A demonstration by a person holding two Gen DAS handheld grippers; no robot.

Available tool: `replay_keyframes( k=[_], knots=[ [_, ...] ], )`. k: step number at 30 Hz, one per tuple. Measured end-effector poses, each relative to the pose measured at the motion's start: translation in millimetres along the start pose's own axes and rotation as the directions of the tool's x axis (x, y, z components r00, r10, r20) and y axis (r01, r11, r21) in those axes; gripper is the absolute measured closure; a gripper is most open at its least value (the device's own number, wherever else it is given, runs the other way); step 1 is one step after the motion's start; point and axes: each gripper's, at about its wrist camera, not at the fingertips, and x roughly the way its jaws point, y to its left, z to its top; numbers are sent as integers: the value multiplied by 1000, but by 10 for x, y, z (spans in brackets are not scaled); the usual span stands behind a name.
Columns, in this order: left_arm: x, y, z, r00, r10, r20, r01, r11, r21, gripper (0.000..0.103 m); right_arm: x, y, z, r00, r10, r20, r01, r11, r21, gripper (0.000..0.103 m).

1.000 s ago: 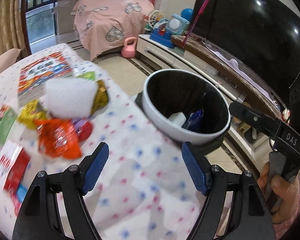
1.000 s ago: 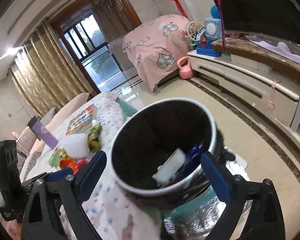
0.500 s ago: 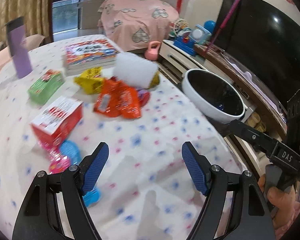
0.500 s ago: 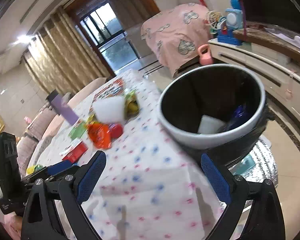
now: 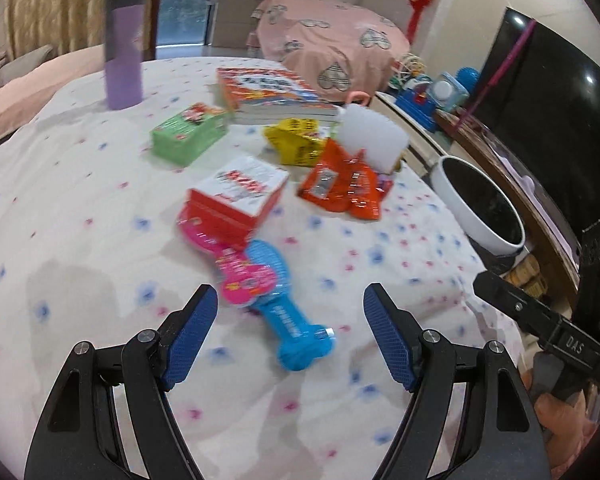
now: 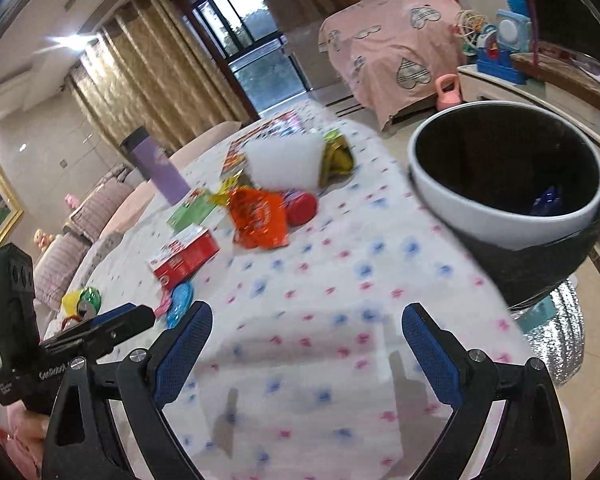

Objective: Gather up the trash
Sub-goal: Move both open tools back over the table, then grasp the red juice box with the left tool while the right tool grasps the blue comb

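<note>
Tabletop [image 5: 80,208] litter is now faced instead of the bin [image 5: 480,208] at three o'clock; left tool [image 5: 290,334] and right tool [image 6: 306,350] are held apart, empty, so another pickup is judged next.

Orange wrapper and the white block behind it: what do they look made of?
Orange wrapper: thin glossy plastic or foil film, judging by its crinkles and bright glints. White block: probably foam or sponge, matte and soft-edged, with no shine; motion blur leaves this open.

On the table [image 5: 80,208], the box [image 5: 236,196] lay on a toy [image 5: 268,280], wrappers [image 5: 340,184] behind; the bin [image 6: 508,196] stood right, apparently beside the table.
</note>
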Motion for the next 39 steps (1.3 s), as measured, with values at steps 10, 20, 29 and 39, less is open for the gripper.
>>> replay_keyframes(
  k=[10,20,29,39],
  knots=[
    [0,254,43,999,36,-5,-36,999,-13,26,152,267,-85,999,30,-37,-32,998,-48,6],
    [180,407,443,998,56,-11,-56,998,31,25,426,891,-354,984,98,-147,-126,973,-192,28],
    [563,414,723,995,63,-72,-57,995,79,24,791,1212,-351,974,87,-209,-146,947,-287,46],
    [762,273,754,995,51,-90,-38,990,134,26,698,973,-307,975,33,-220,-102,945,-310,96]
  ],
)
